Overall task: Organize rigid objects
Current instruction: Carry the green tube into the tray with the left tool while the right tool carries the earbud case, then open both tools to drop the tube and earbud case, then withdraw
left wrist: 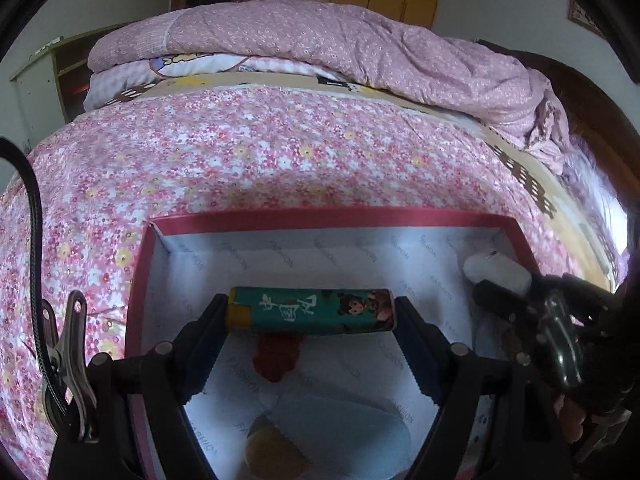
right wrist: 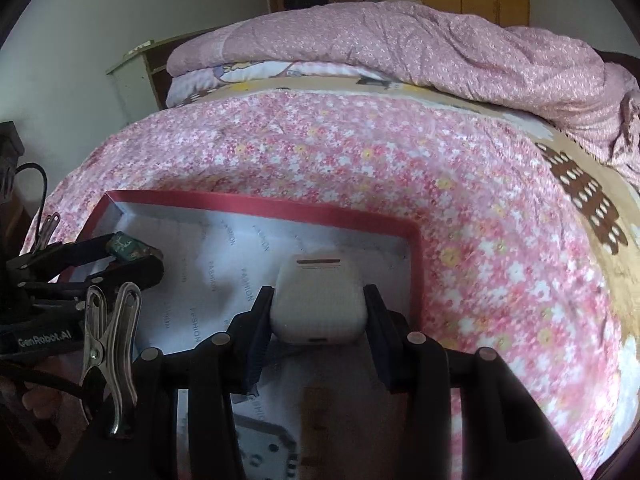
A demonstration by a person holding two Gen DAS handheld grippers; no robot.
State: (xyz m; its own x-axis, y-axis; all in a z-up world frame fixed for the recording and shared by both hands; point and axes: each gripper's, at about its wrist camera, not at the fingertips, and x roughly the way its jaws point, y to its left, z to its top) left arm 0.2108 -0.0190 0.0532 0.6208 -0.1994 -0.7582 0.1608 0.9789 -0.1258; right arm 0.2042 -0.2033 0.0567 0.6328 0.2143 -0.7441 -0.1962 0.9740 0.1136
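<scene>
— What's the left gripper (left wrist: 310, 312) got?
— A green tube (left wrist: 310, 311), clamped end to end, held over the red box (left wrist: 328, 216) on the floral bedspread (left wrist: 240, 152).
— And the right gripper (right wrist: 318, 312)?
— Closed on a white case (right wrist: 318, 304), above the box's right corner.

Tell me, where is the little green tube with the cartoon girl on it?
The green tube is clamped sideways in the left gripper, above the red box on the bed, with the white case in the right gripper to its right.
</scene>
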